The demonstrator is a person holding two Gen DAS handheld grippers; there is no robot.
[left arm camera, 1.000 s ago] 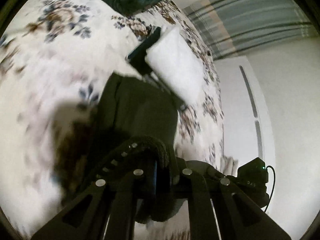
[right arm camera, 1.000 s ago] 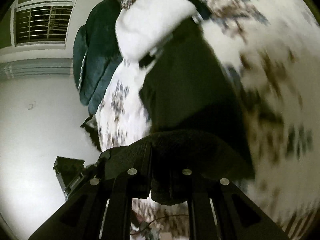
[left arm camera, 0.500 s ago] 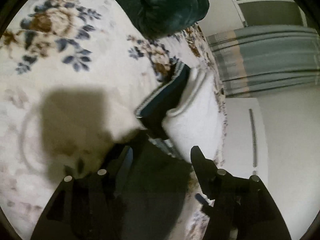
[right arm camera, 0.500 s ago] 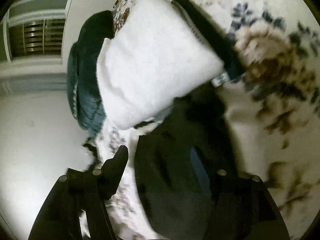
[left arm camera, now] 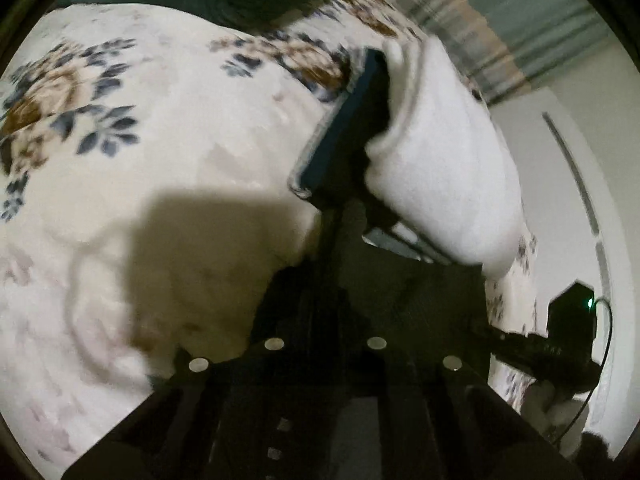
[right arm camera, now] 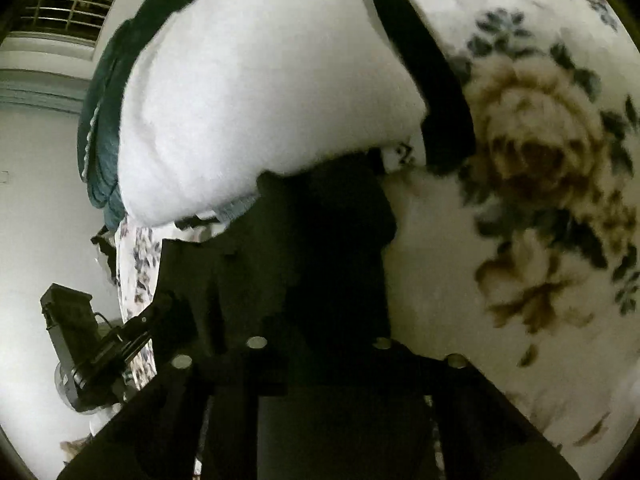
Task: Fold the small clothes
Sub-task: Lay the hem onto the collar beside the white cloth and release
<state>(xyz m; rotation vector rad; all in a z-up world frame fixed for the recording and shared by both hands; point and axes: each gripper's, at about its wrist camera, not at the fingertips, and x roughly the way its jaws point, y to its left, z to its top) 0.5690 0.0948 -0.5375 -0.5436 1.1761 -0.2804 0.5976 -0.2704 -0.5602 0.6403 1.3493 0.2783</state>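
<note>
A cream floral-print bedspread (left arm camera: 168,152) fills both views, a folded fluffy white garment (right arm camera: 256,92) lying upper centre over a folded dark teal one (left arm camera: 344,136). Below it, the black fabric garment (right arm camera: 304,248) lies lower centre, its edge clamped by the just-closed left gripper (left arm camera: 324,320) and right gripper (right arm camera: 320,320).

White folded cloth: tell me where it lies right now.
The white folded cloth lies on the floral blanket, beside a dark folded garment, just beyond the black garment; right in the left wrist view, upper left in the right.
</note>
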